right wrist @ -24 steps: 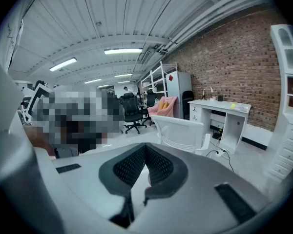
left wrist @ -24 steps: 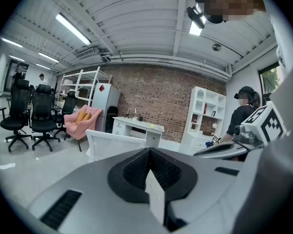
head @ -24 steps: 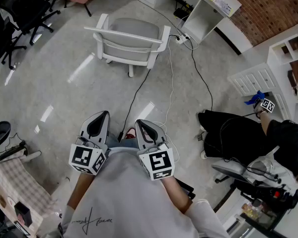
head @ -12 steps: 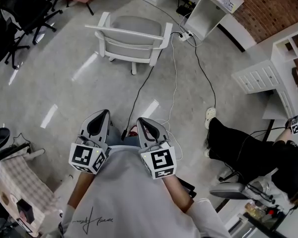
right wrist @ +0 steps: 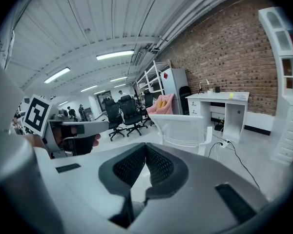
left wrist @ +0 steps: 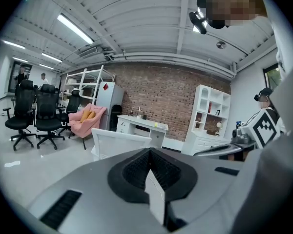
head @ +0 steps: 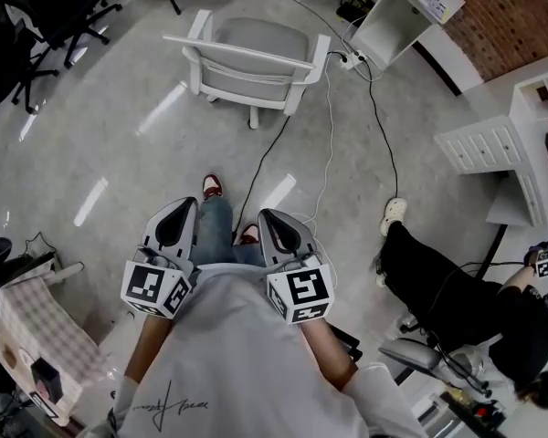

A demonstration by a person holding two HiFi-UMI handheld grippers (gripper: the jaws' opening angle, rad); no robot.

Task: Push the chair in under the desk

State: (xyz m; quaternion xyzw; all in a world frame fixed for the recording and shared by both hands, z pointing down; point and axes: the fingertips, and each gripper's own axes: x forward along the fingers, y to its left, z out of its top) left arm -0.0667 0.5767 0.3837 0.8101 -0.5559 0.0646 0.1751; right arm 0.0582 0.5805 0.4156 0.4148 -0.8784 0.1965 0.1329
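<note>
Stepping closer: a shoe (head: pixel 212 185) now leads toward the chair (head: pixel 256 57).
Left gripper (head: pixel 176 222) and right gripper (head: pixel 276 228) have jaws together, empty; chair stands clear of the desk (head: pixel 397 16), cables (head: pixel 267 153) lying between.

White grey-seated chair (head: pixel 256 48) stands upright, apart from the white desk (head: pixel 384 27).

The person's left foot (head: pixel 212 186) has stepped forward toward the white chair (head: pixel 256 51)
</note>
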